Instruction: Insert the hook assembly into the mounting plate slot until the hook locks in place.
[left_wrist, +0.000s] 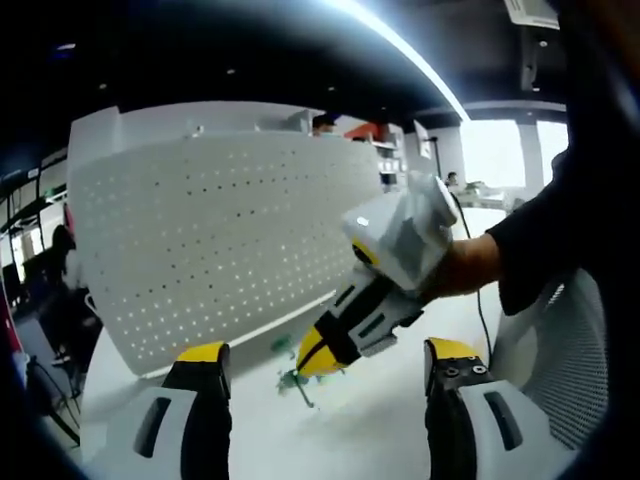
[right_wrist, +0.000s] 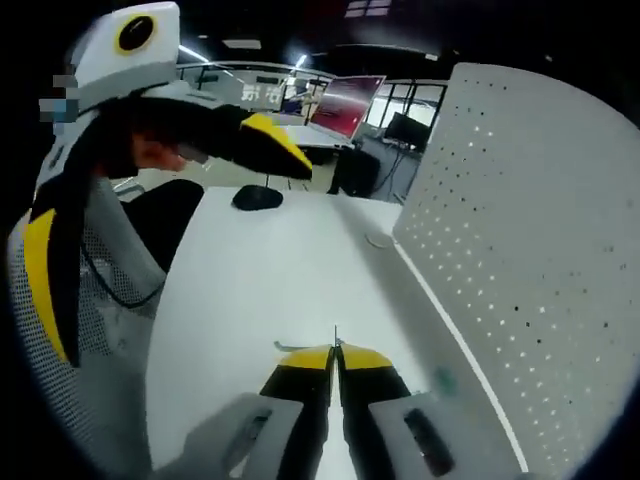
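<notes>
Left gripper (left_wrist: 325, 372): jaws stand wide apart, yellow tips up, nothing between them; it hangs over the white table (left_wrist: 380, 420).
Pegboard (left_wrist: 215, 240): white perforated panel standing upright along the far edge of the table, at the left of the left gripper view; its rows of small holes run across it. No writing readable on it.
Hook (left_wrist: 292, 381): small green piece with a thin wire stem, at the tip of the right gripper in the left gripper view, just over the table and in front of the pegboard's lower edge. Too small and blurred to tell which way the hook end points.
Right gripper (left_wrist: 322, 358): comes in from the right of the left gripper view, angled down and left toward the table, a hand (left_wrist: 470, 265) and dark sleeve behind it. In its own view the jaws are pressed together, with a thin wire (right_wrist: 336, 338) standing straight up between the tips; long axis runs along the jaws.
Pegboard, right gripper view (right_wrist: 530, 250): stands to the right of the shut jaws, near them but apart.
Labels: none legible on either tool.
Background: monitor (right_wrist: 345, 105) and dark mouse (right_wrist: 257, 197) on the table beyond.
</notes>
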